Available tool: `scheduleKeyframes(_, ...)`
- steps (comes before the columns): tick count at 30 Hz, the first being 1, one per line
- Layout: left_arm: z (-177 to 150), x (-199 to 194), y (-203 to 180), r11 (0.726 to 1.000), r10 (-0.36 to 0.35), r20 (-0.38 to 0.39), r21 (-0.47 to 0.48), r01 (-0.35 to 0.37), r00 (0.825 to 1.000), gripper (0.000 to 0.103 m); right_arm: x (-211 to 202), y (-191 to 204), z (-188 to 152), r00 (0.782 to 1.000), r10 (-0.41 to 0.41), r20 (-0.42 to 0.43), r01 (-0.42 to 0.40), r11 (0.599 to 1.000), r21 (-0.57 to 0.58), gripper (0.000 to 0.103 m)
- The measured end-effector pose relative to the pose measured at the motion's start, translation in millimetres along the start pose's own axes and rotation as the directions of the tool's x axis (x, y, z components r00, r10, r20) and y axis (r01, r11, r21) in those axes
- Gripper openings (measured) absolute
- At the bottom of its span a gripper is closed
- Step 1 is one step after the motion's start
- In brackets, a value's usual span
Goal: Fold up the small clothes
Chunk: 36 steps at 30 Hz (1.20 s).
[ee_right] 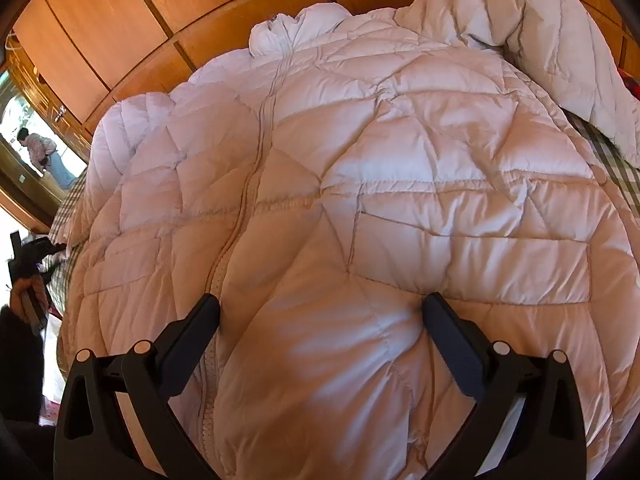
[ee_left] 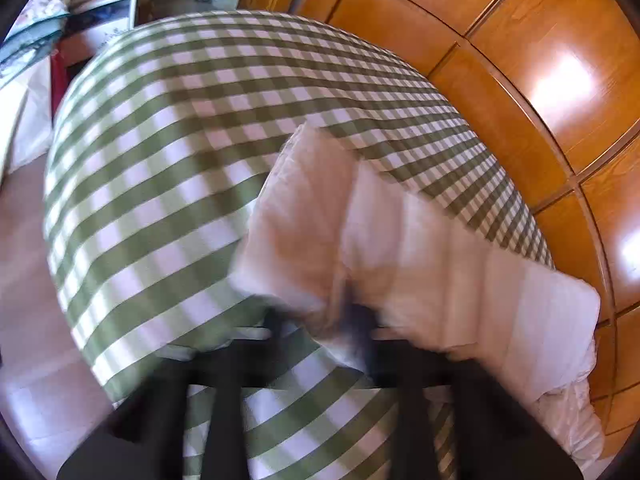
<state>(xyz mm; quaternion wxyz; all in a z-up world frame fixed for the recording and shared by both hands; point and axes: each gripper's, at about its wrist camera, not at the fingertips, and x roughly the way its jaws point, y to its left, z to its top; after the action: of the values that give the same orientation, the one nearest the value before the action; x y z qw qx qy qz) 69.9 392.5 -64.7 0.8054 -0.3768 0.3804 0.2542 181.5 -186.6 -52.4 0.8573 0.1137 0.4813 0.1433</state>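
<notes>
A white quilted puffer jacket (ee_right: pixel 380 184) lies spread over the table, front side up, its zipper (ee_right: pixel 256 152) running down the left half. My right gripper (ee_right: pixel 320 312) stands open, and both black fingers (ee_right: pixel 204 320) press into the jacket's lower part. A fold of padding bulges between the fingers without being pinched. The left wrist view is motion-blurred: an outer part of the jacket (ee_left: pixel 420 240) rests on the green-and-white checked tablecloth (ee_left: pixel 168 168). My left gripper (ee_left: pixel 356 320) is shut on a bunched edge of that fabric.
Glossy wooden cupboard doors (ee_left: pixel 540 80) stand close behind the table. Boxes and bags (ee_left: pixel 96 20) crowd the floor beyond its far end. A person (ee_right: pixel 40 152) stands far off at the left. A hand (ee_right: pixel 28 296) holds a black handle at the left edge.
</notes>
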Motion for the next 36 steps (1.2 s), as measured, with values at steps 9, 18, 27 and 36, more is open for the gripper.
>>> scheduleKeyframes(9, 0.2, -32.5, 12.6, 0.979, 0.199, 0.078, 0.035, -0.202, 0.977, 0.006, 14.6, 15.0, 6.6, 0.999, -0.038, -0.022, 0.037, 0.996, -0.078, 0.101)
scheduleKeyframes(18, -62.0, -106.3, -41.9, 0.986, -0.085, 0.113, 0.155, 0.067, 0.990, 0.063, -44.4, -33.0, 11.5, 0.997, 0.061, 0.052, -0.060, 0.998, -0.018, 0.101)
scheduleKeyframes(27, -202.9, -101.8, -111.8, 0.774, -0.282, -0.314, 0.485, 0.408, 0.907, 0.072, -101.0, -175.7, -22.3, 0.994, -0.031, 0.101, 0.003, 0.965, 0.261, 0.100)
scheduleKeyframes(36, -246.5, -71.1, -121.8, 0.714, -0.126, -0.392, 0.602, 0.358, 0.911, 0.028, -83.9, -156.8, -54.1, 0.996, 0.090, 0.008, -0.089, 0.972, 0.219, 0.013)
